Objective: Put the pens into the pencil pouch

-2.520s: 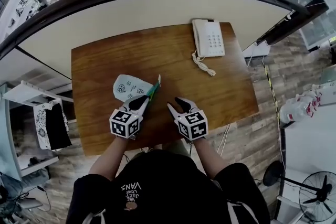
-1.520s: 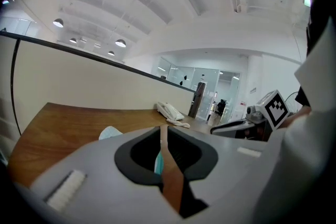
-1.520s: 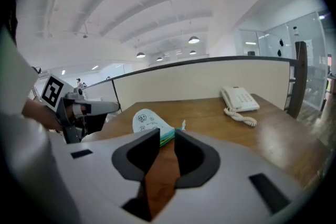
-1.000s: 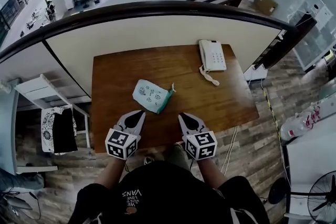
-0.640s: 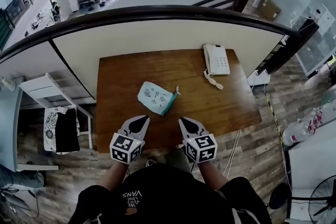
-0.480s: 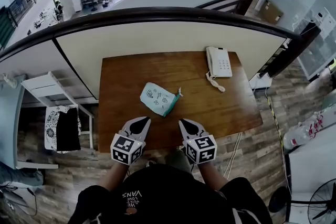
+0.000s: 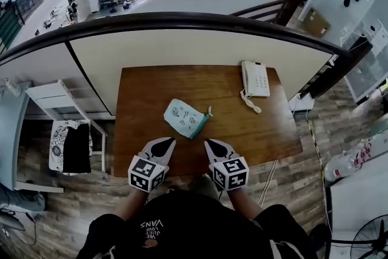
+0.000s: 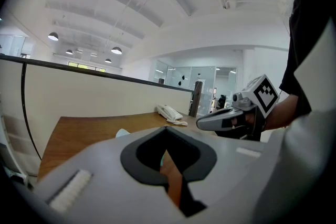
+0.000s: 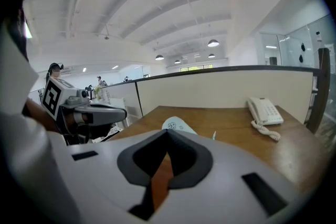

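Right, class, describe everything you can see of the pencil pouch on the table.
The pencil pouch is a soft, pale mint fabric case printed with small dark doodles, with a teal edge along its right side and a small pull at one corner. It lies flat and askew near the middle of the wooden table, touching only the wood. Whether it is zipped cannot be told.

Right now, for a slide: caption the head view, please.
Pencil pouch on wooden desk; left hand-held gripper and right hand-held gripper shut, empty.
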The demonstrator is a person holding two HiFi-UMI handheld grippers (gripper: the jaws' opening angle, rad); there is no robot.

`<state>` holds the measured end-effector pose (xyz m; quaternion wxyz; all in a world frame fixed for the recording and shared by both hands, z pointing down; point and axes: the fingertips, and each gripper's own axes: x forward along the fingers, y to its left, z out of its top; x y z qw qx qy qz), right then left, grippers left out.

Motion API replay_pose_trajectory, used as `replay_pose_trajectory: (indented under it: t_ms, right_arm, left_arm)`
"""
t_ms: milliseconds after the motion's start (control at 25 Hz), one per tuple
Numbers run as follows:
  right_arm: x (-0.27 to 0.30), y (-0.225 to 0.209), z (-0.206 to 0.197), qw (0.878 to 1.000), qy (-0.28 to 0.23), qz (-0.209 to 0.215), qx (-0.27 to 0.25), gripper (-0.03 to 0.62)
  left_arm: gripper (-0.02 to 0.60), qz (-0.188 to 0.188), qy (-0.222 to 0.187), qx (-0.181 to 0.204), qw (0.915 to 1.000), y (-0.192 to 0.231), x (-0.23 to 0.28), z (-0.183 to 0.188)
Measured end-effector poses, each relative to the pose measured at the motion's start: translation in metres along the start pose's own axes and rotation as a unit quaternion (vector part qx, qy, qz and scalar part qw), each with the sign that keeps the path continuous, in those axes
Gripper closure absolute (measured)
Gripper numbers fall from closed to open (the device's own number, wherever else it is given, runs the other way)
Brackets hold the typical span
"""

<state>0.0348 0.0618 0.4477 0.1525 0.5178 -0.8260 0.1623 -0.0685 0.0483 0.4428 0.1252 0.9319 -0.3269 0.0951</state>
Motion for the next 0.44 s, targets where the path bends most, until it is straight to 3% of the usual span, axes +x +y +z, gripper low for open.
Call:
replay_pose_trajectory:
  t_ms: [440]
  right_arm:
    - [0.004,-0.007,0.001,1.000,0.006,-0.006,-0.004,0.582]
  left_arm:
    - [0.571,-0.013,-0.002,0.000,0.9999,0.002,0.011,0.003]
